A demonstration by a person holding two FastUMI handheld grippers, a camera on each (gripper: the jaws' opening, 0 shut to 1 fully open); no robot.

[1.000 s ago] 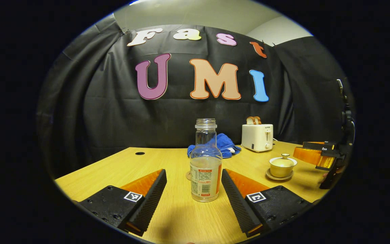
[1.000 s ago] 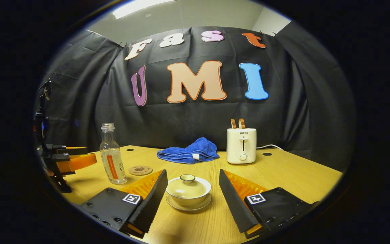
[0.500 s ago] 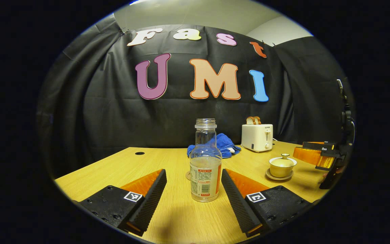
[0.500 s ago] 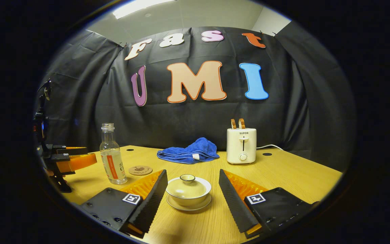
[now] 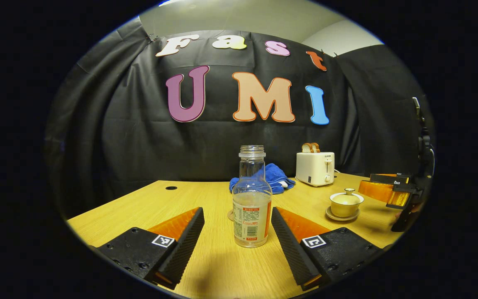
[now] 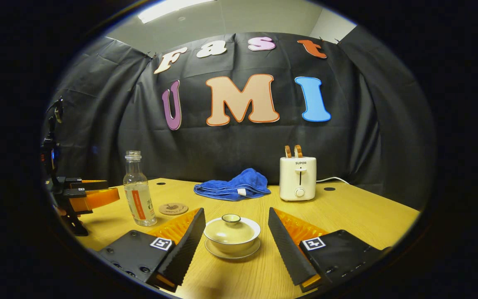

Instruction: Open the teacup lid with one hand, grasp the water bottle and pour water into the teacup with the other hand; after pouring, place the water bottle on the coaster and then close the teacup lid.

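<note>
Little is changed since earlier frames; right gripper view is shifted slightly.

Left gripper view: left gripper point(image 5: 237, 232) held wide, empty; bottle point(image 5: 252, 203) upright on table point(image 5: 139, 207), centred between fingers, untouched. Teacup point(image 5: 346, 203) seen far right.

Right gripper view: right gripper point(image 6: 235, 234) held wide; teacup, lid point(image 6: 230, 229) on, straight ahead between fingers. Coaster point(image 6: 173, 208) lies beside bottle.

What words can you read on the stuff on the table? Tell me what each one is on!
"SUPOR": on the front of the toaster.
Water bottle label: printed text too small to read.
Coaster: a dark design, too blurred to read.
Square markers on the left gripper and right gripper: patterns, not words.
</note>
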